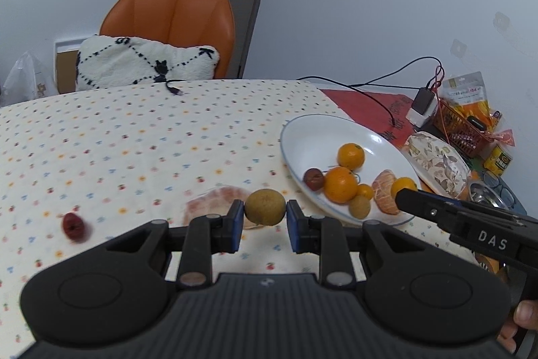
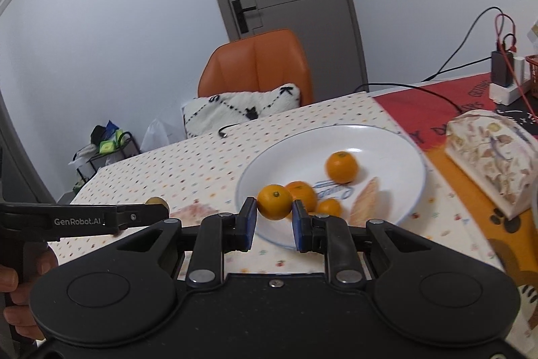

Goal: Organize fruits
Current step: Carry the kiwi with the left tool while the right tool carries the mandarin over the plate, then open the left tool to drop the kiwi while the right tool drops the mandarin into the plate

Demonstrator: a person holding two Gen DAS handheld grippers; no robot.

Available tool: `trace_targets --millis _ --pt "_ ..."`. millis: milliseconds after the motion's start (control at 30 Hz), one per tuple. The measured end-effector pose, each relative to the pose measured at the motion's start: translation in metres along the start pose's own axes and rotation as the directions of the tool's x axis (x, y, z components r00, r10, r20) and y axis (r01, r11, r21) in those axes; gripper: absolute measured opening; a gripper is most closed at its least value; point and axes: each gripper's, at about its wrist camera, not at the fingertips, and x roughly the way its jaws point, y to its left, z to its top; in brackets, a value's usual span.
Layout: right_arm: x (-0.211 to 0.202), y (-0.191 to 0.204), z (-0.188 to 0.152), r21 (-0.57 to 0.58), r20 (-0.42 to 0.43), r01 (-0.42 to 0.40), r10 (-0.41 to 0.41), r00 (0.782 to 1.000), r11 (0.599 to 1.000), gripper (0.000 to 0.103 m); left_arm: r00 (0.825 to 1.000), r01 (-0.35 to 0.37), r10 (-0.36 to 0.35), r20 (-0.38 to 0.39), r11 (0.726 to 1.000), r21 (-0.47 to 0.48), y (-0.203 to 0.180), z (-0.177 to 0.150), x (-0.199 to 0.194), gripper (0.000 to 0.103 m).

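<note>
On the left side of the table (image 1: 117,130), a red date (image 1: 72,225) lies loose on the dotted cloth, not yet collected. Next to it, a peeled citrus piece (image 1: 215,202) also sits off the plate. Left gripper (image 1: 264,224) has jaws clamped on a brown-green kiwi-like fruit (image 1: 265,207), lifted above the cloth, just left of the white plate (image 1: 302,137). Plate holds several oranges, a second red date (image 1: 314,179), another small brown fruit (image 1: 359,207) and a peeled segment (image 1: 385,195). Right gripper (image 2: 274,221) has jaws clamped on a small orange (image 2: 274,201), over the plate's near rim. Judgement: mostly done; two held fruits still to drop, then date and peeled piece on the cloth remain.
</note>
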Motion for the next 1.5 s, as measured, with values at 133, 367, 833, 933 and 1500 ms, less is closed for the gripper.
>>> trace_targets --millis 133,367,833,933,1500 --pt "-0.001 -0.015 0.0 0.006 0.006 0.005 -0.005 1.0 1.0 0.021 1.0 0.002 -0.002 -0.006 1.0 0.014 -0.014 0.005 0.009 0.026" --pt "0.005 -0.042 0.002 0.039 0.008 0.025 -0.025 1.0 0.999 0.021 1.0 0.008 -0.007 -0.016 0.999 0.042 -0.036 0.012 0.029 0.026" --pt "0.027 -0.06 0.01 0.058 0.001 0.019 -0.019 1.0 0.998 0.021 0.999 0.009 -0.007 -0.035 0.997 0.073 -0.055 0.029 0.061 0.026" --pt "0.031 -0.061 0.013 0.055 0.003 0.015 -0.015 1.0 0.998 0.021 0.999 0.012 -0.009 -0.036 0.998 0.067 -0.056 0.035 0.067 0.026" --pt "0.025 -0.067 0.016 0.096 0.016 0.025 -0.027 0.999 0.995 0.027 0.999 0.003 0.0 -0.037 0.996 0.093 -0.069 0.053 0.097 0.026"
